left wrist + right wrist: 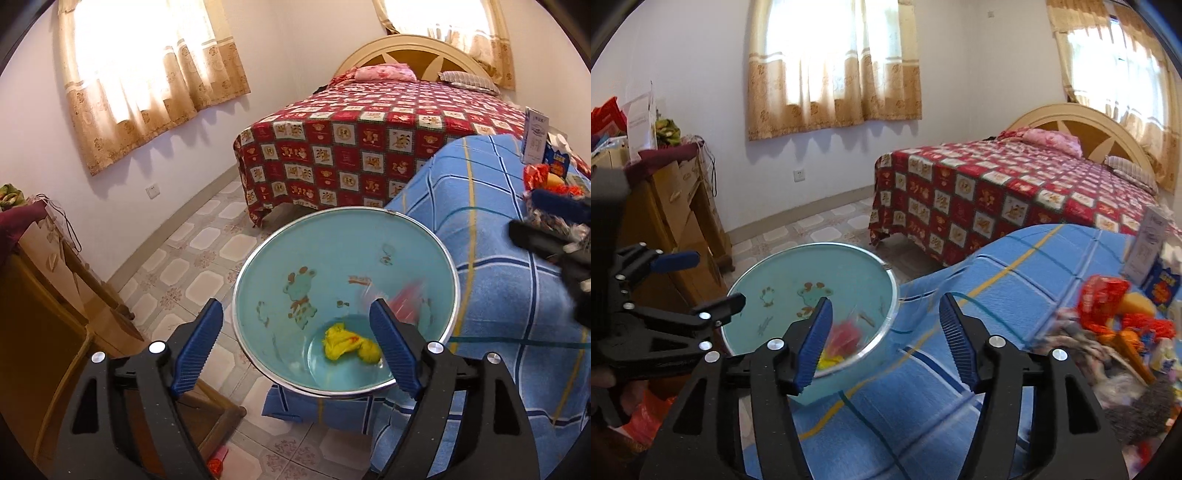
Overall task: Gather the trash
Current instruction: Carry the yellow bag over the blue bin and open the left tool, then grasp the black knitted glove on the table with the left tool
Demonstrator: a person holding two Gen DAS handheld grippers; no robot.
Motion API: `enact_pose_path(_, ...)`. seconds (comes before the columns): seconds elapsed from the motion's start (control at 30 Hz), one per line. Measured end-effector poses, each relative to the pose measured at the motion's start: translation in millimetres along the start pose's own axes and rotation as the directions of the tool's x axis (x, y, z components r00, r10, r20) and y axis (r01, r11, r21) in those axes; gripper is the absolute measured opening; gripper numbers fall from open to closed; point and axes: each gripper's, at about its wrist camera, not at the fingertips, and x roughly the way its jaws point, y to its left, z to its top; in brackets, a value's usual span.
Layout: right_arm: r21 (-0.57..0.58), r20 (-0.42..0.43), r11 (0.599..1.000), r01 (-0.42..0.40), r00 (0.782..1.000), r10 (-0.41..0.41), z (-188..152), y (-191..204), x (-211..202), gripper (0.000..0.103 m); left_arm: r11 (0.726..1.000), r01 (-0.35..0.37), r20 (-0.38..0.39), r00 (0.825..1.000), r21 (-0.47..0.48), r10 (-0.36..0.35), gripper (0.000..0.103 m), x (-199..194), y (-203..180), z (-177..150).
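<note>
With both the left gripper [295, 343] and the right gripper [884, 341] spread and empty, the remaining trash [1108, 332] lies heaped on the blue cloth [1015, 295] beside the bin [258, 295], looking light, crumpled and soft, best pinched by a loose fold.

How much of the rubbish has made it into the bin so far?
Done: a yellow wrapper and something red lie in the blue bin. In hand: nothing; the left tool and right tool are both open. Left: the litter pile on the blue cloth.
</note>
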Motion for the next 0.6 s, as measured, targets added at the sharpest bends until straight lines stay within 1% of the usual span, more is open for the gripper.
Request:
enact_pose_path(0.07,0.016,0.014,1.000,0.004,1.000,-0.005,-3,-8,-18,0.065,1.000,0.013,-0.001,1.000,0.009,-0.013,0.081,-1,-7,-2)
enact_pose_path(0.13,0.032,0.041,0.999,0.037,0.998,-0.038,-9,-23,-50,0.068,0.999,0.021,0.004,1.000,0.034,-0.022,0.081,-3,-18,-4)
enact_pose_path(0.2,0.041,0.068,0.995,0.096,0.993,-0.099,-18,-38,-78,0.071,0.998,0.039,0.004,0.999,0.051,-0.039,0.081,-5,-30,-5)
enact_pose_path(0.23,0.052,0.079,0.989,0.139,0.987,-0.143,-24,-47,-92,0.074,0.997,0.051,0.005,0.999,0.061,-0.051,0.081,-7,-37,-6)
enact_pose_path(0.27,0.065,0.084,0.982,0.176,0.980,-0.181,-30,-57,-104,0.074,0.995,0.062,0.007,0.998,0.079,-0.063,0.081,-9,-46,-7)
enact_pose_path(0.33,0.111,0.070,0.958,0.264,0.960,-0.273,-46,-82,-127,0.075,0.990,0.087,0.013,0.996,0.109,-0.089,0.081,-14,-65,-8)
enact_pose_path(0.4,0.170,0.041,0.932,0.320,0.943,-0.331,-63,-105,-144,0.075,0.983,0.125,0.018,0.992,0.133,-0.129,0.081,-22,-86,-8)
enact_pose_path(0.5,0.235,0.002,0.899,0.370,0.924,-0.381,-90,-128,-162,0.076,0.973,0.169,0.036,0.984,0.155,-0.177,0.081,-32,-112,-7)
enact_pose_path(0.6,0.257,-0.013,0.879,0.402,0.910,-0.413,-111,-139,-172,0.076,0.957,0.229,0.053,0.969,0.180,-0.242,0.081,-46,-140,-4)
